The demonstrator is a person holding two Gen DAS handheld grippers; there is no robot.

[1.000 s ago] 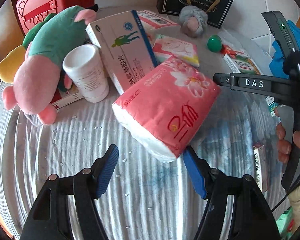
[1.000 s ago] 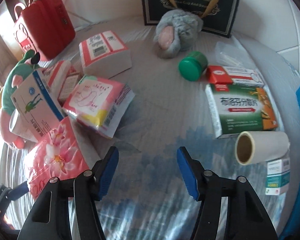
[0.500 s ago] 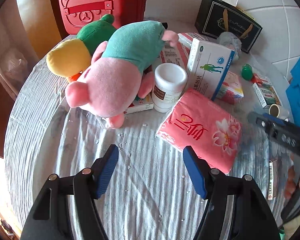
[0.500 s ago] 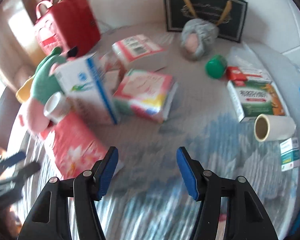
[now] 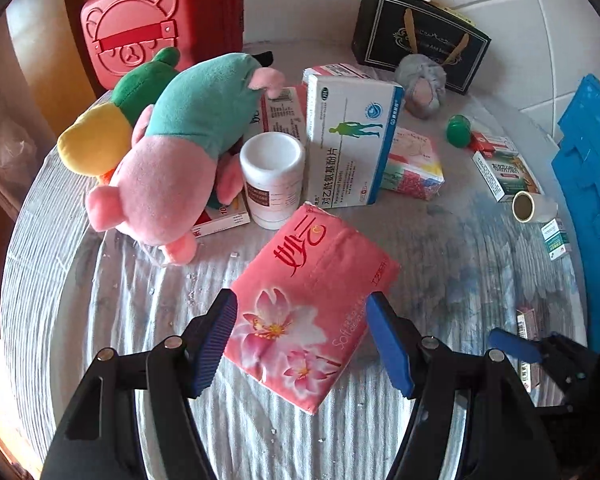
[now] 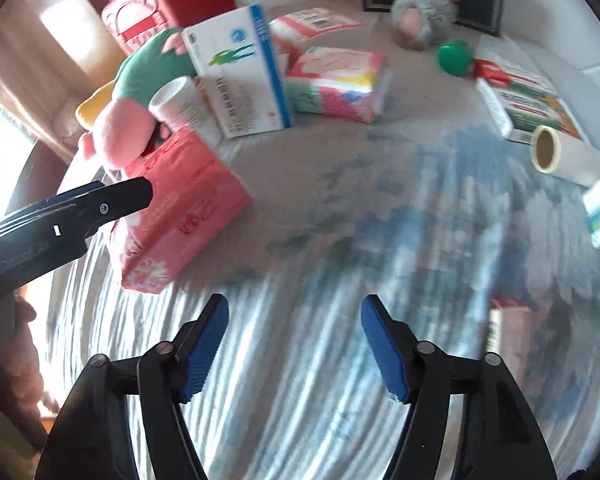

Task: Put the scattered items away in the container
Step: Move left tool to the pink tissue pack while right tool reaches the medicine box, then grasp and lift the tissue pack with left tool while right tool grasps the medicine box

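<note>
A: Where is the left gripper (image 5: 300, 344) right now?

B: Low over the near edge of the round table (image 5: 112, 344). Its jaws are spread, with the near end of the pink tissue pack (image 5: 312, 300) between the blue pads. I cannot tell whether either pad touches the pack; nothing shows them squeezing it.

A: And the right gripper (image 6: 294, 344)?

B: Its jaws are opening, and there is only bare striped cloth between them. The view is blurred. The tissue pack (image 6: 184, 208) lies off to its left, and the left gripper's black body (image 6: 64, 212) reaches in over it from that side.

A: What else is on the table?

B: Toward the left edge a pink and green plush toy (image 5: 180, 152) lies beside a white jar (image 5: 272, 176). A white and blue medicine box (image 5: 348, 140) stands just behind the jar. At the far edge sit a red bear case (image 5: 156, 20), a black gift bag (image 5: 416, 36) and a grey plush (image 5: 422, 84). Toward the right edge there are a green lid (image 5: 458, 130), a green and orange box (image 5: 504, 172) and a paper roll (image 5: 532, 206).

A: The container?

B: A blue crate (image 5: 588, 152) stands just past the right edge.
</note>
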